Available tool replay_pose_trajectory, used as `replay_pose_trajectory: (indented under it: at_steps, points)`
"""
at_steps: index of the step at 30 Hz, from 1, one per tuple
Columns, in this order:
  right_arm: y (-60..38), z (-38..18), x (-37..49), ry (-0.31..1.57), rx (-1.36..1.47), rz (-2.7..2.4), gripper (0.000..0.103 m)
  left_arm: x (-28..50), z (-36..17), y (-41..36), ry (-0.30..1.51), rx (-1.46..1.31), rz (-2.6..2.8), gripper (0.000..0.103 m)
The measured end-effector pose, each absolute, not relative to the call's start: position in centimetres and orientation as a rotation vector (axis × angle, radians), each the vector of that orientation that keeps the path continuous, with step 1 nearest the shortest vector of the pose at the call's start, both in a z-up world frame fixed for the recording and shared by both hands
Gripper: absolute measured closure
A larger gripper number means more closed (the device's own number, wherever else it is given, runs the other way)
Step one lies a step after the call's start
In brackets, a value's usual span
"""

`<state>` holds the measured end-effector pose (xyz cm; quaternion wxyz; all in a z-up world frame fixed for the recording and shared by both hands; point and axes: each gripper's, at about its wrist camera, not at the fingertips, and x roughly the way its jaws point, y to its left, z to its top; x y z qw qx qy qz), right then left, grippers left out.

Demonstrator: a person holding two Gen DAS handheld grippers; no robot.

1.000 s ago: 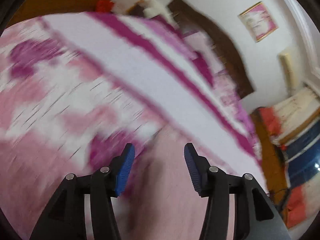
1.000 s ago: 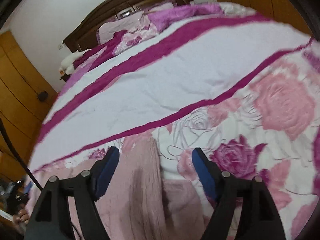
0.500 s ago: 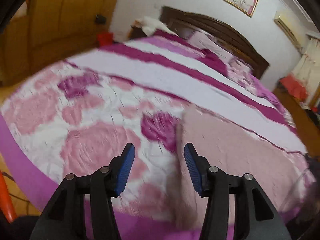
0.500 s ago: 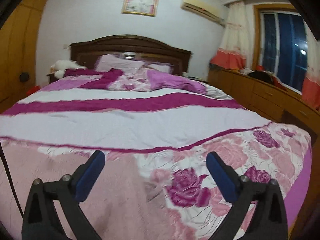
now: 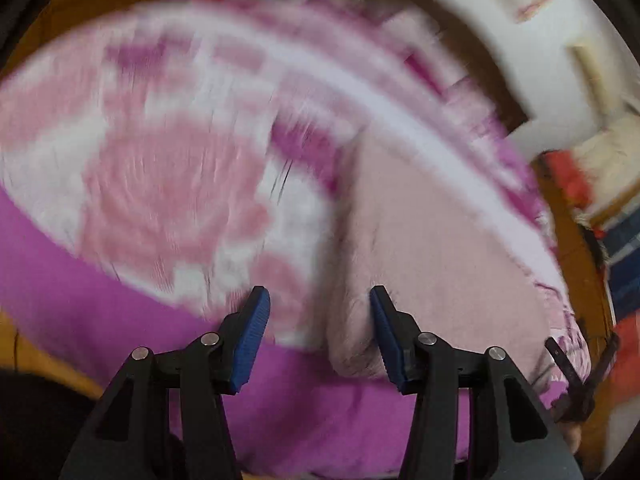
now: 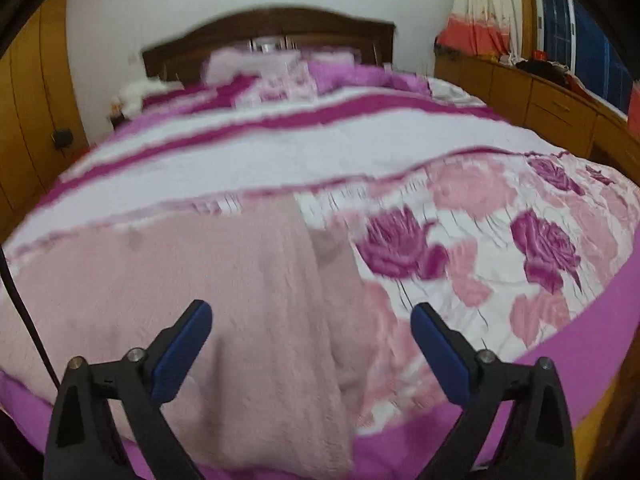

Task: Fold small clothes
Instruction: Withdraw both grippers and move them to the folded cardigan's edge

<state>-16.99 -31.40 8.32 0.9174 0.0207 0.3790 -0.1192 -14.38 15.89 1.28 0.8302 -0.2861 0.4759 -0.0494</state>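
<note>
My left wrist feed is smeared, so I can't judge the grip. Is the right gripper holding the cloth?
Observer: No. The right gripper is open. Its jaws have just closed a little, with nothing pinched between them. The cloth lies flat below.
Operator: And the cloth's right edge?
Observer: A lower layer sticks out past the top layer there.
Operator: What's right of the bed?
Observer: Wooden drawers under a window.

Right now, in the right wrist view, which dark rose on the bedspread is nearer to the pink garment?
The left dark rose: it lies just beside the pink garment. The other dark rose lies farther right.
</note>
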Motion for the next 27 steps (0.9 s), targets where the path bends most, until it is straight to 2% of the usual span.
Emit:
replay_pose_trajectory:
  at_steps: [3,4,7,9,14,16,18,19,20,21,25,27]
  points:
    - [-31.2,7.1,-16.7,0.816,-0.019,-0.252,0.009,-14.0,1.7,15.0,0.953,-0.53,-0.075,0.097]
    - [-31.4,6.6,-16.5,0.836,-0.04,-0.25,0.009,-14.0,2.2,14.5,0.935,-0.472,-0.043,0.099]
    - [-31.8,6.8,-16.8,0.824,-0.099,-0.296,0.009,-14.4,2.9,13.1,0.897,-0.286,0.058,0.099]
    - [-30.9,8.6,-18.4,0.729,-0.191,-0.358,0.009,-15.3,3.6,11.5,0.857,-0.166,0.09,0.099]
    - [-27.5,11.2,-22.1,0.622,-0.247,-0.252,0.009,-18.5,6.3,10.0,0.627,-0.053,0.12,0.099]
    - [-25.3,11.3,-23.6,0.631,-0.191,-0.078,0.02,-19.9,7.6,9.8,0.537,-0.099,0.036,0.099]
    - [-22.3,10.6,-24.6,0.668,-0.178,0.109,0.048,-20.3,8.2,9.4,0.517,-0.129,-0.045,0.099]
    - [-21.1,10.3,-24.8,0.682,-0.188,0.153,0.054,-20.3,8.2,8.7,0.528,-0.124,-0.072,0.099]
    - [-19.8,9.8,-24.8,0.696,-0.19,0.2,0.067,-20.3,8.2,8.4,0.537,-0.116,-0.084,0.099]
    - [-18.7,9.3,-24.7,0.715,-0.182,0.244,0.075,-20.0,8.0,7.9,0.556,-0.109,-0.107,0.099]
    - [-17.4,7.2,-23.4,0.779,-0.189,0.245,0.08,-17.2,5.0,6.6,0.795,-0.047,-0.117,0.099]
    - [-18.2,7.4,-23.4,0.777,-0.182,0.196,0.08,-16.5,3.8,7.5,0.859,-0.035,-0.046,0.099]
